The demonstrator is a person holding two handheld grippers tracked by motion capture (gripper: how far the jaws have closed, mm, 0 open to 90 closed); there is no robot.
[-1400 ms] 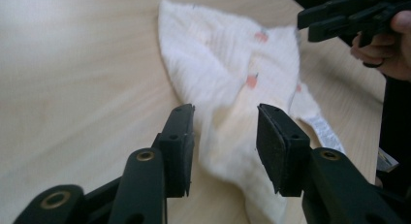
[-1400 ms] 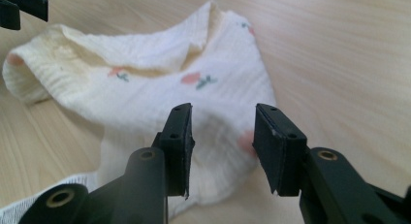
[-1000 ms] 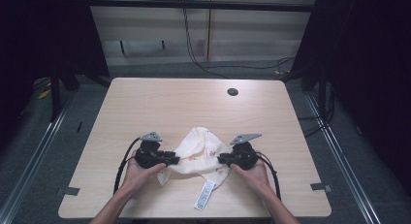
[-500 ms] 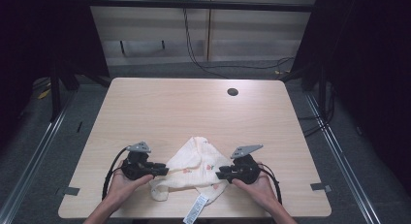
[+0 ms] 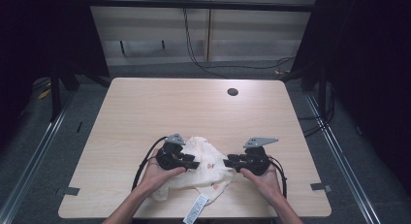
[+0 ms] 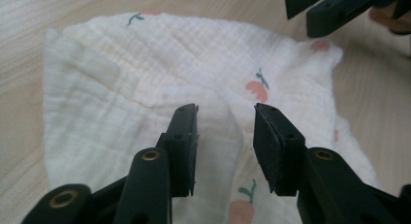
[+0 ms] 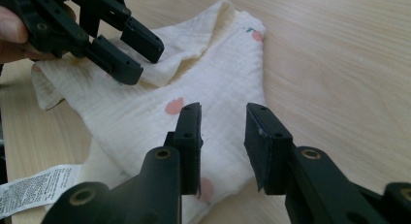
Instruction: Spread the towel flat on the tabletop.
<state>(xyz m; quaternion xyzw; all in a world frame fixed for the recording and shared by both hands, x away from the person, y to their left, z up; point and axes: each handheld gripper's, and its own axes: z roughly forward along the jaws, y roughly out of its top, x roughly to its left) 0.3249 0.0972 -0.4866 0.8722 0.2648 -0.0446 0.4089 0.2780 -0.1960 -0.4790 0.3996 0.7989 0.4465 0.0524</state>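
A cream muslin cloth (image 5: 209, 171) with small red fruit prints lies crumpled near the table's front edge, its white care label (image 5: 195, 209) hanging toward me. My left gripper (image 5: 196, 164) hovers over the cloth's left half. Its jaws have just been opening, and the cloth (image 6: 145, 73) lies below them, not pinched. My right gripper (image 5: 227, 162) is at the cloth's right edge, jaws also just opening. Fabric (image 7: 145, 112) lies under its left pad, bare wood under the right. The left gripper (image 7: 106, 35) faces it across the cloth.
The light wooden table (image 5: 194, 112) stretches away behind the cloth, with a round dark cable hole (image 5: 232, 92) near its far edge. Dark floor and metal frame rails surround the table. Cables trail from both grippers toward the front edge.
The left gripper has swung right, from the cloth's left edge to above the cloth. The cloth lies nearer the front edge than a second ago. Both hands dipped toward me, then came back.
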